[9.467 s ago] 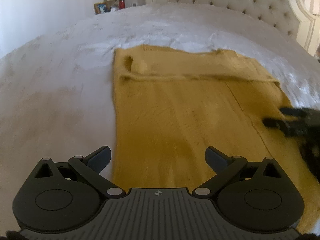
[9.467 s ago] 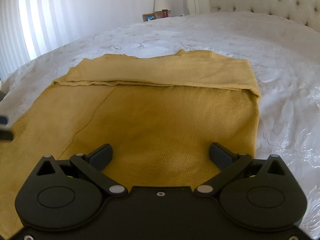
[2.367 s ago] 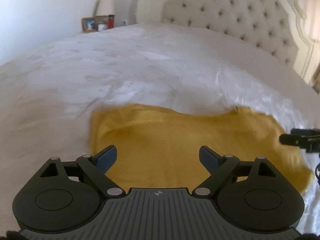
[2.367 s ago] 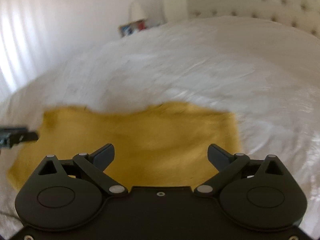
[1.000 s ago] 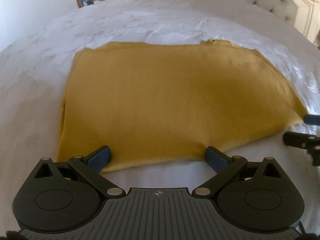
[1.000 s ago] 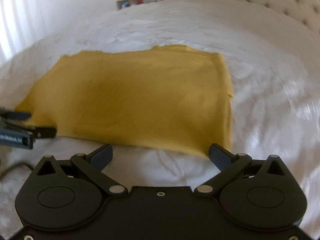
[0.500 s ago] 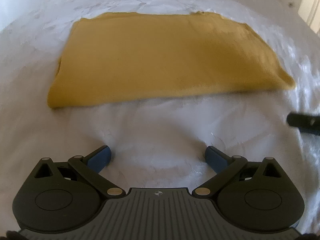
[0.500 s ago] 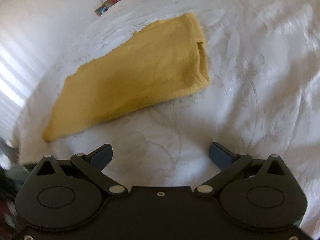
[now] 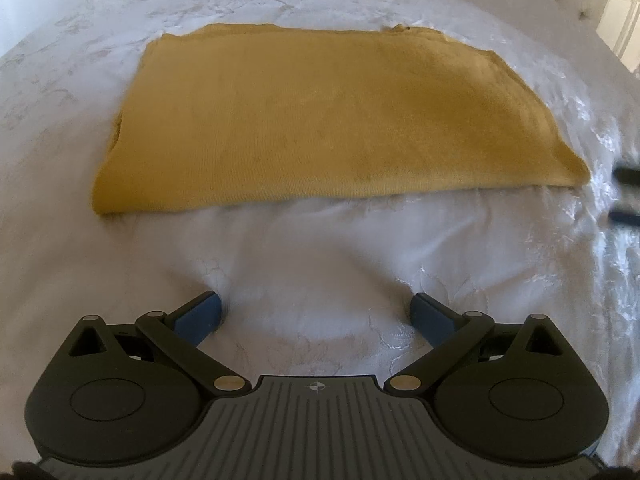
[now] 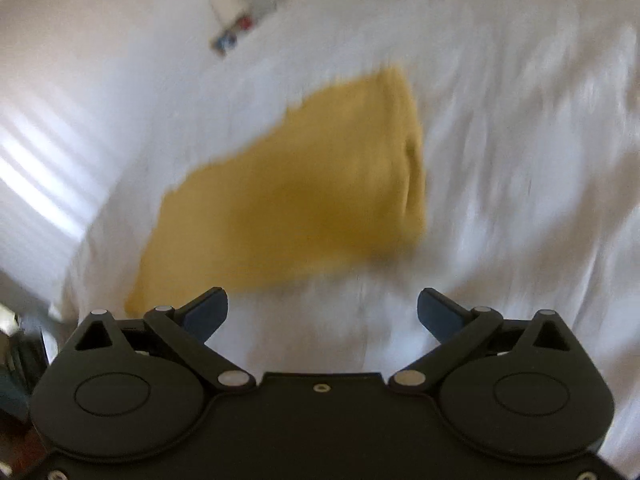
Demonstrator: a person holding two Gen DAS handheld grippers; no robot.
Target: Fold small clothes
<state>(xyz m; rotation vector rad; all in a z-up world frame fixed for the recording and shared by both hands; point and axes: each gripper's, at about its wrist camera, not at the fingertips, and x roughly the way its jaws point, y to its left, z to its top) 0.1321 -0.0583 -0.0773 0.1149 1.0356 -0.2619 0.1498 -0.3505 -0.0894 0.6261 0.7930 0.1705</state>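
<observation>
One folded yellow garment [image 9: 320, 120] on white bedspread [image 9: 320, 272], left tool [image 9: 316, 312] and right tool [image 10: 322, 312] both spread, empty

Sweater [image 9: 320, 120]: 9.5 s ago you had it spread long with only the sleeves folded in; now it lies folded in half, a flat rectangle across the bed [image 9: 320, 260].
Left tongs [image 9: 316, 316]: you drew them back, off the knit, over bare bedspread.
Right tongs [image 10: 322, 312]: you swung them away, view tilted and blurred.
</observation>
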